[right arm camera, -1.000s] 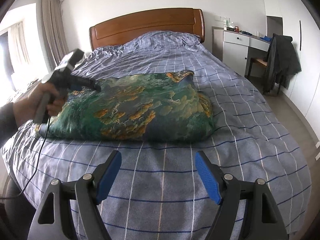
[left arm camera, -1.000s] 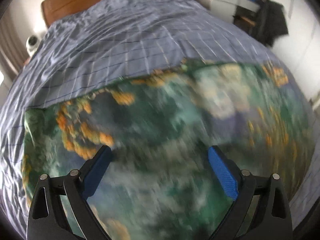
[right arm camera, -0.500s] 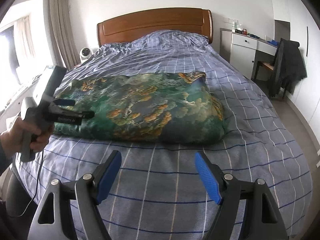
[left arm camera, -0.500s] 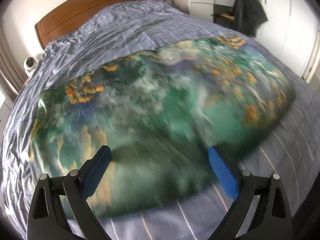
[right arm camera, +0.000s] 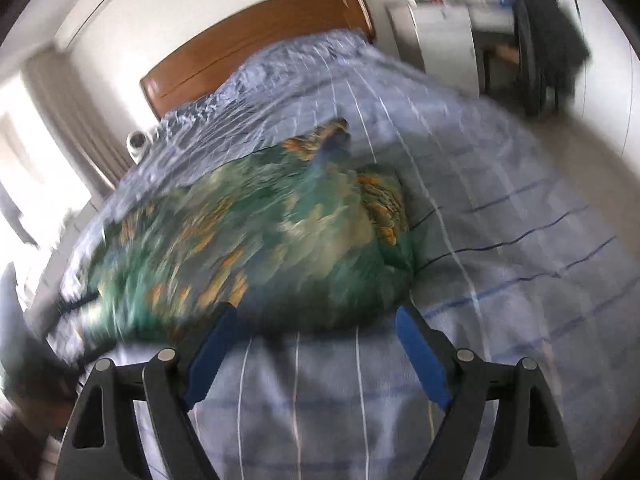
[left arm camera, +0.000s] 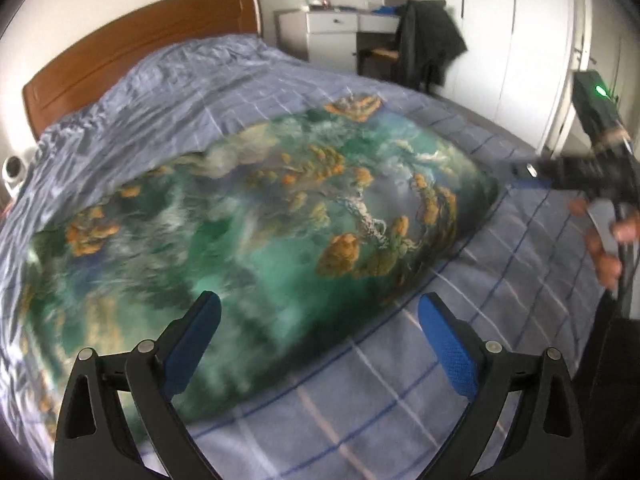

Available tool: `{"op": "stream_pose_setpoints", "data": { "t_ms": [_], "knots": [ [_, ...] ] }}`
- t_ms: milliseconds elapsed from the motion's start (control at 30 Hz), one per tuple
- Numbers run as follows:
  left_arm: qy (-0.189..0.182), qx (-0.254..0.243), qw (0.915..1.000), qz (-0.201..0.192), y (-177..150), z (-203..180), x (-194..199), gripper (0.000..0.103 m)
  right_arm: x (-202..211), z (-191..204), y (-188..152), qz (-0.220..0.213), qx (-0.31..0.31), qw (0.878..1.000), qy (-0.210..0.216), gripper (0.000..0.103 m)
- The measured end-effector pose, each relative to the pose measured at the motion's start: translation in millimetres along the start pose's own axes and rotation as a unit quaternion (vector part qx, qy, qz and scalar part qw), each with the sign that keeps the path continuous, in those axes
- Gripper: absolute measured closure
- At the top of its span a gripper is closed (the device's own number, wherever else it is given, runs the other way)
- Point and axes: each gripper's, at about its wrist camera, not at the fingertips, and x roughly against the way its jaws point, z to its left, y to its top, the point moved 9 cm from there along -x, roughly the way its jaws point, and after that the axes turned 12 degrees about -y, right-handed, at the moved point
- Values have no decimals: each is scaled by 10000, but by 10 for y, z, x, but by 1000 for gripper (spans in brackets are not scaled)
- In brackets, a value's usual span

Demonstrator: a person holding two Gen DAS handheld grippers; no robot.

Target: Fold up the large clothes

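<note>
My right gripper (right arm camera: 316,320), jaws just widened and empty, sits nearest the green-and-orange printed silky garment's (right arm camera: 280,240) near edge, which runs crosswise ahead; left gripper (left arm camera: 320,312) equally wide, empty.

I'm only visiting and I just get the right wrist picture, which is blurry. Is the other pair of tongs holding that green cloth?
Observer: No. The left tongs are open above the cloth's near edge, with nothing pinched.
Operator: Can you see my pair from there?
Observer: Yes. The right tongs point at the cloth's right end, held by a hand. They have just been opening, with nothing between them. Whether they touch the cloth I cannot tell.
Operator: Is anything lit on them?
Observer: A green light glows on top of their body.
</note>
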Motion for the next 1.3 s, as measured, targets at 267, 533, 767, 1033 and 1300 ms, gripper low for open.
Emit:
{"op": "stream_pose_setpoints", "data": {
  "t_ms": [267,533,767,1033,1300],
  "knots": [
    [14,-88,9987,511,-120,40,-422,1,-921,-249,89,986,-1415,9815,833,9],
    [-704,956,9929,-76,369,161,266,3,-412,62,270,325,-579,9949,760,68],
    [-1348,1164,9834,-353,1210,11,761,3,524,926,407,-1025,964,9884,567,70],
    [-1627,1132,9791,461,1335,-28,553,3,1036,2032,-8,-1892,2866,9380,476,70],
    [-1536,1189,9778,786,1068,-18,407,18,1072,2314,-377,-2141,3737,9020,290,70]
  ]
}}
